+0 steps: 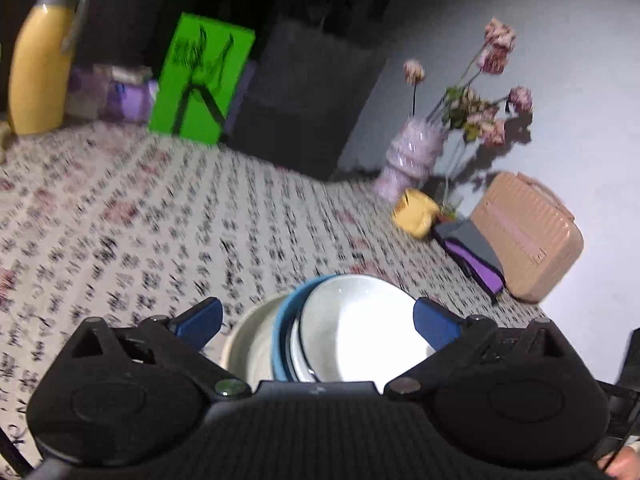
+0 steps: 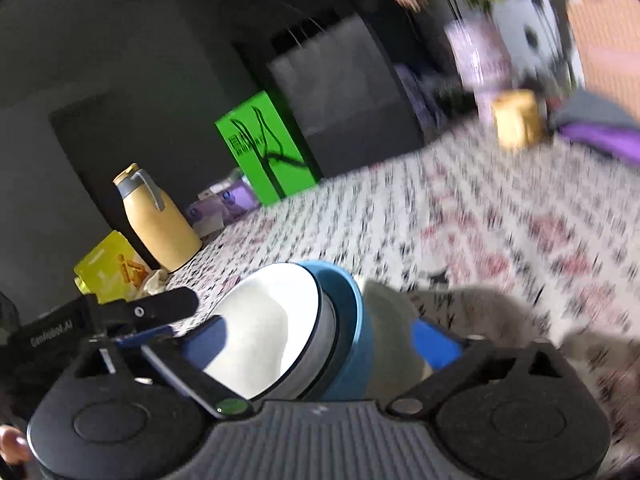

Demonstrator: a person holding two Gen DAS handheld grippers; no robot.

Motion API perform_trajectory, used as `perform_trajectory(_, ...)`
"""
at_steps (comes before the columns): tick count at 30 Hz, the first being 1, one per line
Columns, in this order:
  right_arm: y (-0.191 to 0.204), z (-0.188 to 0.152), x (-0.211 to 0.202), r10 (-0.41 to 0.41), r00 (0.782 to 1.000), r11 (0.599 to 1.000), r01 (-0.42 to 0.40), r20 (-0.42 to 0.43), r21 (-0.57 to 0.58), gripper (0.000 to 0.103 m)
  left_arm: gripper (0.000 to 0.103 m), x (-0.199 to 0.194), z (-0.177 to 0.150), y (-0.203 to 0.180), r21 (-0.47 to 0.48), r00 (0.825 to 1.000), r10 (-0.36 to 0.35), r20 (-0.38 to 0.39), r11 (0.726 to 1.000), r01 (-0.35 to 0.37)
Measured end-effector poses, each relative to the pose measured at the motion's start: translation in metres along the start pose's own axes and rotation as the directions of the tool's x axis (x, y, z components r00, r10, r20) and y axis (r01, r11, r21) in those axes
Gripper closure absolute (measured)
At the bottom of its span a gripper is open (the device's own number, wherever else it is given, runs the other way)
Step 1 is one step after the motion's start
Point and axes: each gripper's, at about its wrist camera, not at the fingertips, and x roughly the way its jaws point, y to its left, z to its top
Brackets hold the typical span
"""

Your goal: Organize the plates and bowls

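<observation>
Left wrist view: left gripper (image 1: pixel 316 322) and right gripper (image 2: pixel 320 338) jaws fully apart, empty, astride the stacked bowls (image 1: pixel 340 336).

Ahead of the claw, a patterned tablecloth (image 1: pixel 168 216) runs to a dark wall (image 2: pixel 120 60). Far right, a pale wall (image 1: pixel 560 60) glows bright. Dark cabinet (image 1: pixel 304 112) dead ahead, in shadow.

Bowls (image 1: pixel 352 340) nested on tablecloth (image 1: pixel 160 220); bottle (image 1: pixel 40 60) far left.
</observation>
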Motion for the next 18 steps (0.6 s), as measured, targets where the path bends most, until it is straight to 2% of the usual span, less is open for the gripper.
perform_trajectory(5,0.012,-0.011,-0.021,-0.052,0.996,0.993,0.059,0.071,-0.105,0.000,0.000,-0.027,-0.014,-0.006,0.073,0.993,0.040,0.112,0.996,-0.049)
perform_trajectory(13,0.022,-0.031,-0.048,-0.068,0.989,0.985,0.088,0.132,-0.150,0.000,0.000,-0.063,-0.034,-0.011,0.116,0.980,0.068,0.189,0.989,-0.091)
perform_trajectory(18,0.032,-0.041,-0.065,-0.082,0.980,0.975,0.117,0.179,-0.190,0.000,0.000,-0.085,-0.046,-0.014,0.141,0.965,0.081,0.250,0.983,-0.119)
